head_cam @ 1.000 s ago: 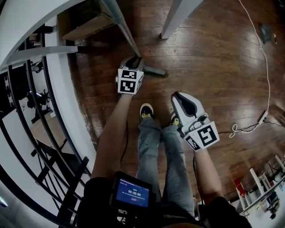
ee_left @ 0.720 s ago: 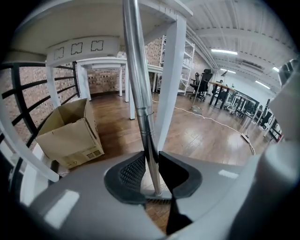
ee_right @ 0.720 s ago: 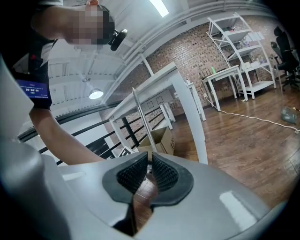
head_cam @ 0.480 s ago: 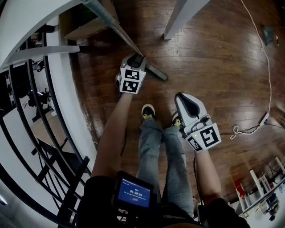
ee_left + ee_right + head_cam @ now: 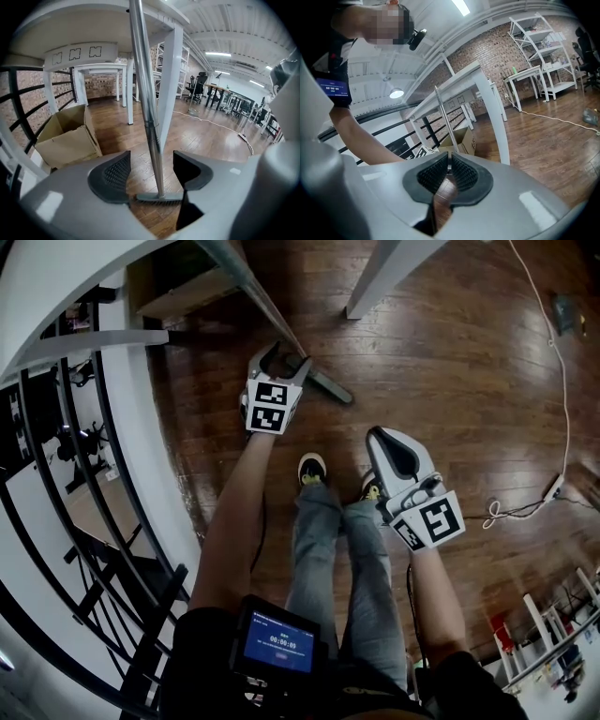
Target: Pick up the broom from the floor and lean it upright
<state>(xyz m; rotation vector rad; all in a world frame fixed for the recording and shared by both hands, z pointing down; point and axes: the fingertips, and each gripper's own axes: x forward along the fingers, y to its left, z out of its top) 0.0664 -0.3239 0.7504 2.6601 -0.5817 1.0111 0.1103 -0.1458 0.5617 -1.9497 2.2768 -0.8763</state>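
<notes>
The broom stands upright on the wood floor, its metal handle (image 5: 148, 117) leaning up against the white table's edge (image 5: 154, 11) and its flat head (image 5: 159, 197) on the boards. In the head view the handle (image 5: 258, 296) runs up and left from the head (image 5: 328, 387). My left gripper (image 5: 281, 357) (image 5: 150, 171) is around the lower handle with its jaws opening; the pads (image 5: 115, 173) stand clear of the handle on both sides. My right gripper (image 5: 380, 442) (image 5: 449, 171) hangs lower right, shut and holding nothing.
An open cardboard box (image 5: 65, 136) sits under the table to the left. A white table leg (image 5: 375, 282) stands just past the broom. A black railing (image 5: 56, 427) lines the left side. A white cable (image 5: 562, 381) runs to a power strip (image 5: 555, 486) at right.
The left jaws have spread apart off the broom handle, which stays standing against the table. The right gripper has not moved.
</notes>
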